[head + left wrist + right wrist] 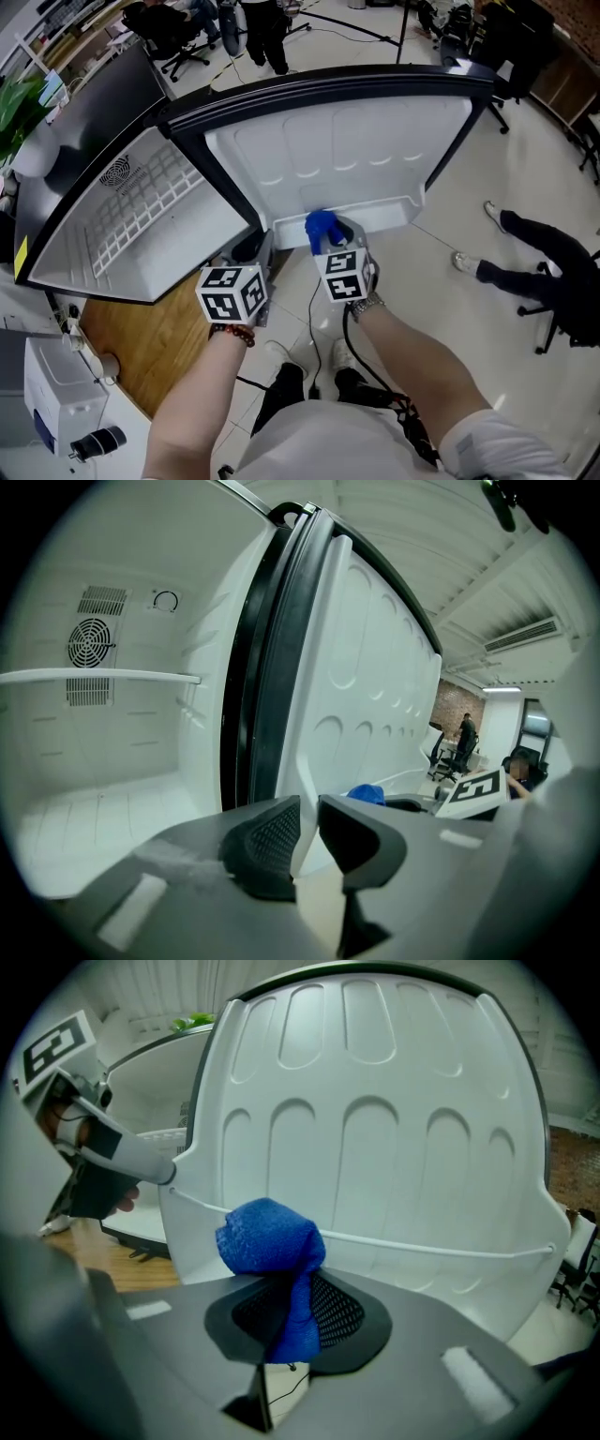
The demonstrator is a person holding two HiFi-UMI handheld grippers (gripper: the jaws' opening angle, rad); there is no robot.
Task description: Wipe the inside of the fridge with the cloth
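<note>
Cloth: blue, bunched, centre of the head view, close before the fridge door's low rail.
Right gripper: jaws pinching the cloth, a wad standing above them.
Left gripper: jaws nipped on the fridge door at its lower left edge.
Fridge interior: white, left of frame, with shelf and fan vent.

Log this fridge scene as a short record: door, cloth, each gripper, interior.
fridge door: open, inner lining in view
cloth: blue, bunched, held in front of the door shelf
right gripper: shut on cloth
left gripper: closed on the door shelf's side edge
fridge interior: white, one shelf, round fan grille on back wall
</note>
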